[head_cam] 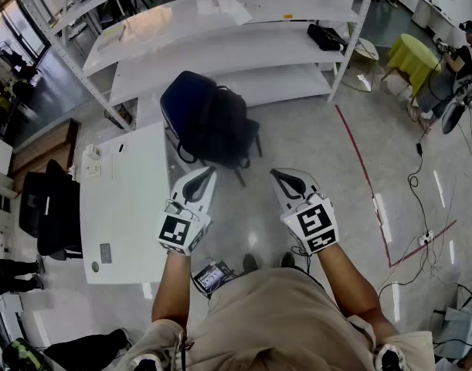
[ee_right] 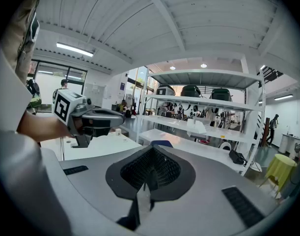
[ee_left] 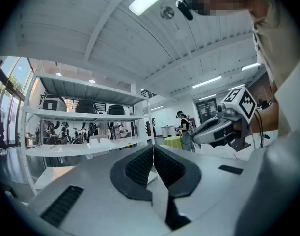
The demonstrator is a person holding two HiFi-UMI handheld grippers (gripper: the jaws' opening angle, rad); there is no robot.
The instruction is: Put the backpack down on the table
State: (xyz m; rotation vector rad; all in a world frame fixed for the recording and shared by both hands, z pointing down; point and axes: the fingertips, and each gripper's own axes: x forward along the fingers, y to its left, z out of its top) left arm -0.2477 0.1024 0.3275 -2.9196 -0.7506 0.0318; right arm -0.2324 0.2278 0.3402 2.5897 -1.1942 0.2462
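**A:** Nearest the lens: beige shirt (head_cam: 274, 315) along the bottom edge, with two bare forearms reaching out from it and a gripper in each hand. Also a small black device (head_cam: 212, 277) with a screen, hanging down by the waist.

**B:** And the fingers? Wide, narrow, gripping something?

**A:** Pinched together on both. On the left gripper (head_cam: 212, 171), ribbed black fingers (ee_left: 140, 166) pressed flat against each other in its own view, nothing between them. Same deal on the right gripper (head_cam: 274, 172): fingers (ee_right: 164, 170) closed up, empty. Held side by side over the floor, marker cubes facing up.

**B:** OK, so where's the bag?

**A:** Down on the floor. Dark backpack (head_cam: 208, 122), slumped just past the far right corner of the white tabletop (head_cam: 131, 207) and right up against the bottom shelf of the white rack (head_cam: 220, 52). Not on the tabletop at all. A bit ahead of both grippers, touching neither.

**B:** Anything on the tabletop itself?

**A:** Not much. Some papers (head_cam: 91, 163) by the far left corner, and a grey patch (head_cam: 105, 253) toward the near left corner. Black chair (head_cam: 54, 207) tucked against the left edge.

**B:** Rest of the room?

**A:** Red tape line (head_cam: 363, 168) across the floor, off to the right of the right gripper. Yellow-green covered table (head_cam: 412, 56) way out at the far right. Some black thing (head_cam: 324, 37) lying at the right end of a rack shelf, too small to make out.
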